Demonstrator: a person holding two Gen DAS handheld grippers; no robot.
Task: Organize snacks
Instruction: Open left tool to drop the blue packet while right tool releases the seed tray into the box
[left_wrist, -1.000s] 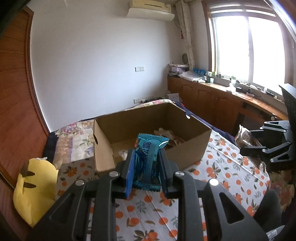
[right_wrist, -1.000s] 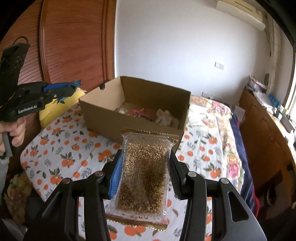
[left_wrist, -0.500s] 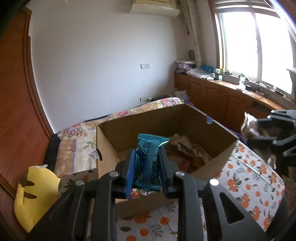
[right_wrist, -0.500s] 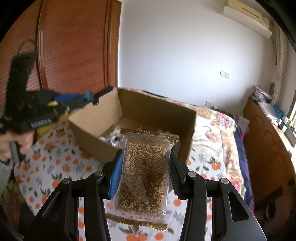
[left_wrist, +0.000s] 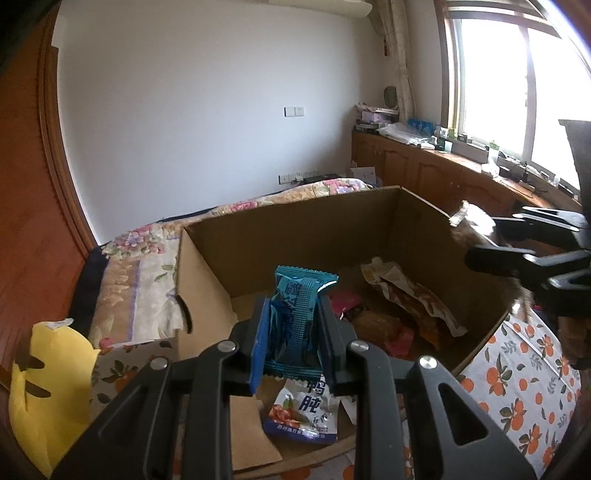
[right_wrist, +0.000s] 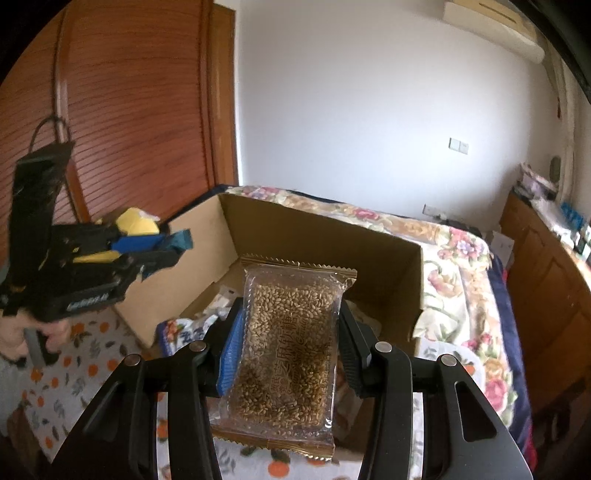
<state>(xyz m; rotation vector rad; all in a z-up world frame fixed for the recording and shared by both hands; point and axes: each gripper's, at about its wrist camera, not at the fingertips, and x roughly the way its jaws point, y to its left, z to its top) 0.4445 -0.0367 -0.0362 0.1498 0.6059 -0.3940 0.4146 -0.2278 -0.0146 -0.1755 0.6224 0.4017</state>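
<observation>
Now you are at the drop-off step: your left gripper (left_wrist: 293, 332) is clamped on the teal snack packet (left_wrist: 297, 314) above the cardboard box's (left_wrist: 317, 229) near edge, and your right gripper (right_wrist: 286, 343) is clamped on the sesame bar packet (right_wrist: 288, 347) over its near-right corner. Next, likely ease each set of tongs apart over the wrappers inside. The box sits on an orange-print tablecloth (left_wrist: 517, 373) beside a floral quilt (right_wrist: 454, 240).

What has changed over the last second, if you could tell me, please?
Both grippers have moved forward to the cardboard box: the left gripper now holds the teal packet over its inside, and the right gripper brings the sesame bar above the near wall. Neither grip changed; nothing was let go.
</observation>
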